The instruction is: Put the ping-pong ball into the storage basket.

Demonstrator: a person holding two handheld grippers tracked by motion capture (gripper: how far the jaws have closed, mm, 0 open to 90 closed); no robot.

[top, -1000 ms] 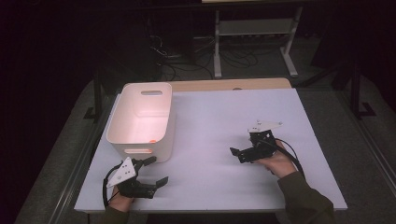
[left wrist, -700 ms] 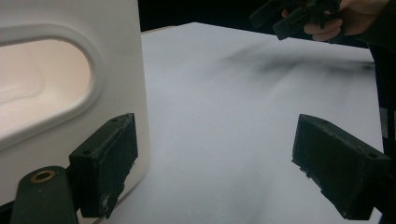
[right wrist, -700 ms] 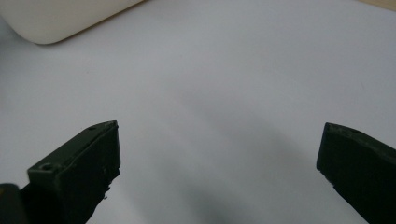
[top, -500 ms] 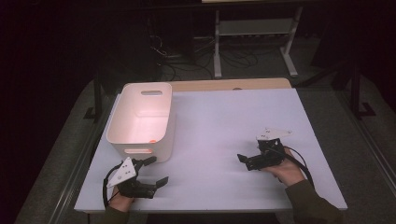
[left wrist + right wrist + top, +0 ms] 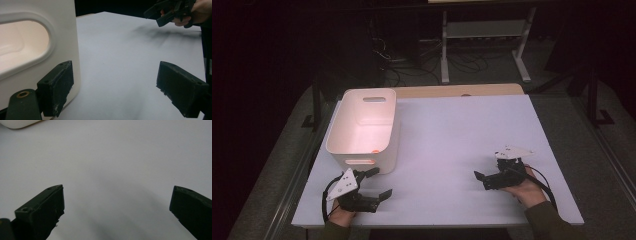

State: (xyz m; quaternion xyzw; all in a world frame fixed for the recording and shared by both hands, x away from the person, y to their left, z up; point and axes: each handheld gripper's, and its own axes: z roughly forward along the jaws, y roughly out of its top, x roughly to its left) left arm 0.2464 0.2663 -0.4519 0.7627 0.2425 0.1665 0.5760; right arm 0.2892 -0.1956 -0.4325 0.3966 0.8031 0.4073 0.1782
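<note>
— Looking at the left gripper (image 5: 374, 184) first: where does the white plastic bin (image 5: 362, 131) lie against its fingers (image 5: 56, 87)?

— Just beside them. In the left gripper view one finger sits close against the bin's near corner, right under the oval handle cut-out (image 5: 22, 46), though I cannot tell whether it touches the wall. The other finger is well apart from it, out over bare bench (image 5: 452, 135). So the fingers are spread wide and hold nothing.

— And the right gripper (image 5: 481, 179)?

— Well apart from the bin, low over the right front part of the bench in the high view, aimed left toward the bin. Its own view shows its fingers (image 5: 45, 207) far apart with only white bench surface between them, so it grips nothing either. A rounded bit of the bin's base peeks in at the top left corner of that view.

— Anything inside the bin?

— A small orange speck (image 5: 375, 149) by the near inner wall; too small to name.

— What stands between the two grippers?

— Only the open bench top. From the left gripper view the right gripper, held in a hand (image 5: 200, 11), appears far off at the top right. Behind the bench stand a pale metal rack (image 5: 482, 35) and loose cables (image 5: 399, 60) on the floor
</note>
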